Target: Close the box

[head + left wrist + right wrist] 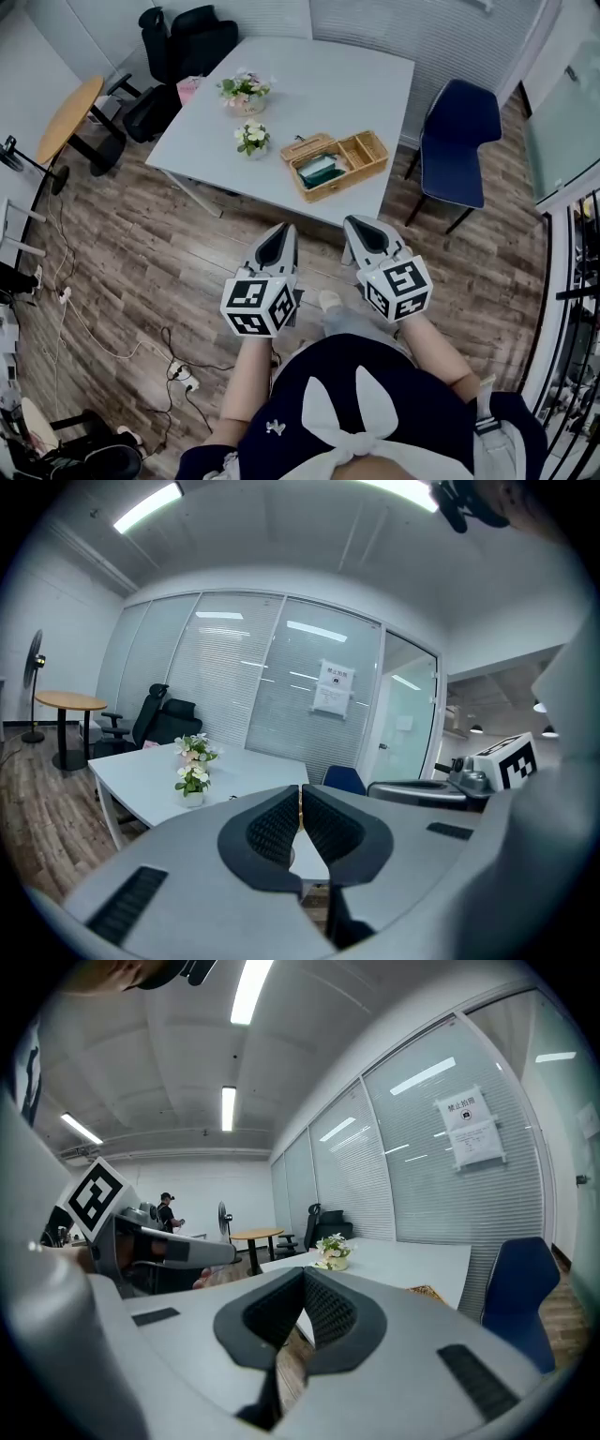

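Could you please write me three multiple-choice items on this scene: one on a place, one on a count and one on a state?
1. Where is the wicker box?
A. On the white table, near the edge closest to the person
B. On the floor
C. Held in a gripper

2. How many flower pots stand on the table?
A. One
B. Two
C. Four

3. How are the left gripper fingers?
A. Wide apart
B. Closed on the box lid
C. Together, nothing between them

Answers: 1 A, the head view shows it on the tabletop by the near edge; 2 B, two pots stand left of the box; 3 C, the left gripper view shows the pads meeting.
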Available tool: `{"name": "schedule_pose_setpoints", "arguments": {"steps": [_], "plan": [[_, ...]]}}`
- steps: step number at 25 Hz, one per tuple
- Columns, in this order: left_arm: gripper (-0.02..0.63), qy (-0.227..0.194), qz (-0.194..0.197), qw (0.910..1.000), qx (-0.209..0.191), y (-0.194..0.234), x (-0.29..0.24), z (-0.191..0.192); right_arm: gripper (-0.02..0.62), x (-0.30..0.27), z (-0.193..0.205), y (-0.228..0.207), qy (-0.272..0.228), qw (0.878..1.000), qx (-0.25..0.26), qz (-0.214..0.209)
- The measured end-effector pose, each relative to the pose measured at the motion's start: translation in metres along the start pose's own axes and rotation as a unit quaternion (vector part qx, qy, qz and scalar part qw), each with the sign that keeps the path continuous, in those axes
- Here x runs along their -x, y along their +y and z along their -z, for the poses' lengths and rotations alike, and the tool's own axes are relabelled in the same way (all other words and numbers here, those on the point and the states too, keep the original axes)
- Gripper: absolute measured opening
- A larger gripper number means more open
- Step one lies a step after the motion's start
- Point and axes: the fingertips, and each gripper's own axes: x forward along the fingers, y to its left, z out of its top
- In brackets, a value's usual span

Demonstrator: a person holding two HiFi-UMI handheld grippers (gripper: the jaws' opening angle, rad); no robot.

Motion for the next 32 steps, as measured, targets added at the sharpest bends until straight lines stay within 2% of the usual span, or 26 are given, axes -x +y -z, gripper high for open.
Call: {"name": "schedule_pose_setpoints", "arguments": {"steps": [8,16,21,32], "plan": [[0.031,-0.007,0.035,0.9989,0.029,0.004,-0.034,-0.01,0.003,-0.028,-0.001,-0.021,0.01,1.0,-0.002,-0.011],[0.035,0.0,0.008,0.9995,0.031,0.024,-0.068,-0.017,0.003,-0.05,-0.003,-0.045,0.015,1.0,-0.004,-0.02],[0.124,0.006,-0.004,0.9992,0.04,0.038,-0.088,-0.018,0.003,-0.065,-0.003,-0.062,0.014,1.0,-0.007,-0.026],[0.164,0.025,-0.022,0.9971,0.068,0.063,-0.117,-0.013,0.003,-0.083,-0.001,-0.085,0.021,0.999,-0.003,-0.032]]}}
